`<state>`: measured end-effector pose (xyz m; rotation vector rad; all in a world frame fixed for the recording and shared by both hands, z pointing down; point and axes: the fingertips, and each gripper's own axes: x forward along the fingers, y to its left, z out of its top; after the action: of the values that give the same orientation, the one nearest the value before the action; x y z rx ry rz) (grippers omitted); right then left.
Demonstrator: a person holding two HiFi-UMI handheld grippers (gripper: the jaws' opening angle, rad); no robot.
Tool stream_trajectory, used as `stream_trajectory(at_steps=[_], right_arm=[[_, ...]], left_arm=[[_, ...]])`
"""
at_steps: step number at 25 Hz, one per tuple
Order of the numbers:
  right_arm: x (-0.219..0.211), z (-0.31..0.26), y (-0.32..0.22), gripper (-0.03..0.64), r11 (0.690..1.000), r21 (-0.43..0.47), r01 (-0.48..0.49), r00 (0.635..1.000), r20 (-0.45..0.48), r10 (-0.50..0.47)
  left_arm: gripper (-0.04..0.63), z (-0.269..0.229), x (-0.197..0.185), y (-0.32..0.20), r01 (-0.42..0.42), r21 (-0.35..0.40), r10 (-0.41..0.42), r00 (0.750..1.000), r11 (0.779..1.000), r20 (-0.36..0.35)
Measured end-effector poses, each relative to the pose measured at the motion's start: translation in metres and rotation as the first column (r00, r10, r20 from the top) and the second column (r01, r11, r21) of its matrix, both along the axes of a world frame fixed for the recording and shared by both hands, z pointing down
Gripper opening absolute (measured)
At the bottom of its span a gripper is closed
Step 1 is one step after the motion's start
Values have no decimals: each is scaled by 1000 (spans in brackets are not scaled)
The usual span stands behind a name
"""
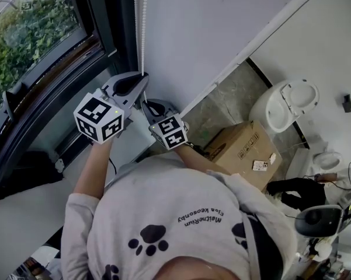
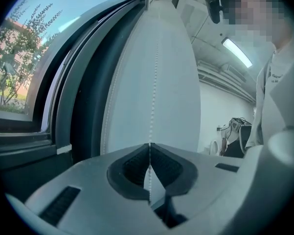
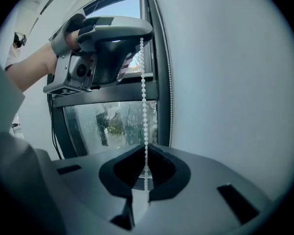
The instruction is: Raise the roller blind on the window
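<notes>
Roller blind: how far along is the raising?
Done: the dark-framed window glass shows trees and sky uncovered wherever it is in view; the blind itself isn't visible, so its height is unclear. In hand: the left tongs and right tongs are both shut on the thin white bead chain, left above right. Remaining: likely more pulls, then letting go.

Our right gripper (image 3: 146,151) has its jaws closed on the bead chain (image 3: 145,97), which runs straight up from them to our left gripper (image 3: 138,33) above. Beyond the chain we see the window (image 3: 112,124); right of the jaws, a white wall (image 3: 230,82).
</notes>
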<state>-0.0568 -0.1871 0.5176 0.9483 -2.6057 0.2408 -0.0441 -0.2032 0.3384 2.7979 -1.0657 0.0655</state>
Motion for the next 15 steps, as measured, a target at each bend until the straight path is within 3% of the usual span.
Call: stream_trajectory(at_steps=[15], right_arm=[[7, 31, 7, 20, 1000, -14, 21, 998, -67, -22]], left_arm=[[15, 33, 4, 5, -1, -44, 1, 1000, 999, -13]])
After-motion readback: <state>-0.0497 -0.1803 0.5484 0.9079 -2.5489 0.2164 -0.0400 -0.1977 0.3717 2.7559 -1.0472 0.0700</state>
